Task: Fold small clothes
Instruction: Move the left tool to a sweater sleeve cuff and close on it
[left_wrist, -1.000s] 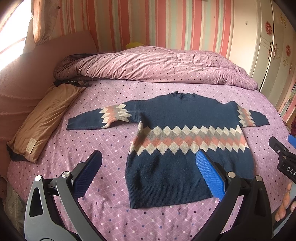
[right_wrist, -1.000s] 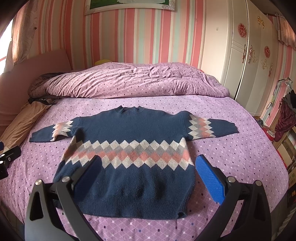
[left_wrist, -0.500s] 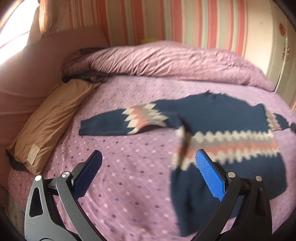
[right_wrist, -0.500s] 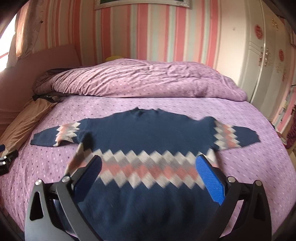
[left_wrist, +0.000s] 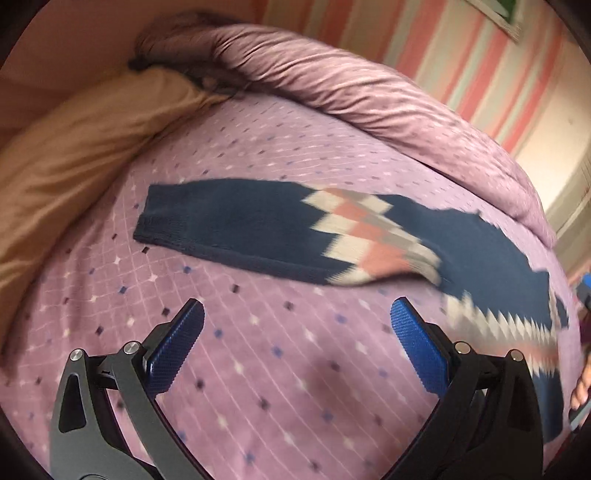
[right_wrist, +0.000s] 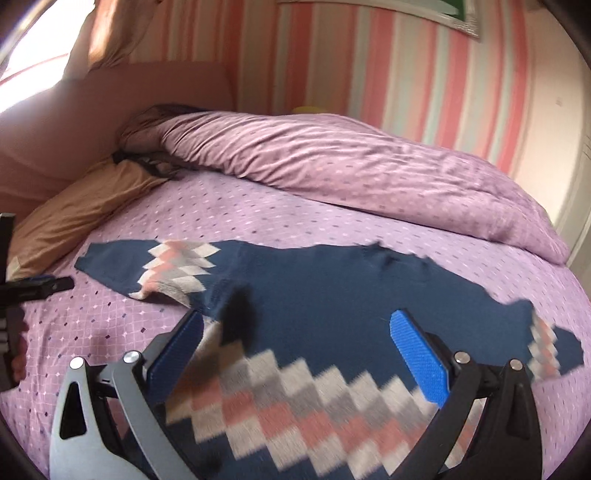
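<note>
Folding has not begun, by my judgement: the sweater (right_wrist: 325, 306) lies spread flat on the bed (left_wrist: 258, 369), both sleeves out, every fold left to make. My left gripper (left_wrist: 295, 343) hangs with fingers wide apart and empty above bare cover, just short of the near sleeve (left_wrist: 236, 225). My right gripper (right_wrist: 295, 350), fingers also spread and empty, hovers over the sweater's patterned middle.

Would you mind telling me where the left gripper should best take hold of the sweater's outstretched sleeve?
Probably at the ribbed cuff, the sleeve's free end. It lies flat on the bedspread, pointing toward the tan pillow, so the open left gripper should come from the pillow side and pinch its edge.
</note>
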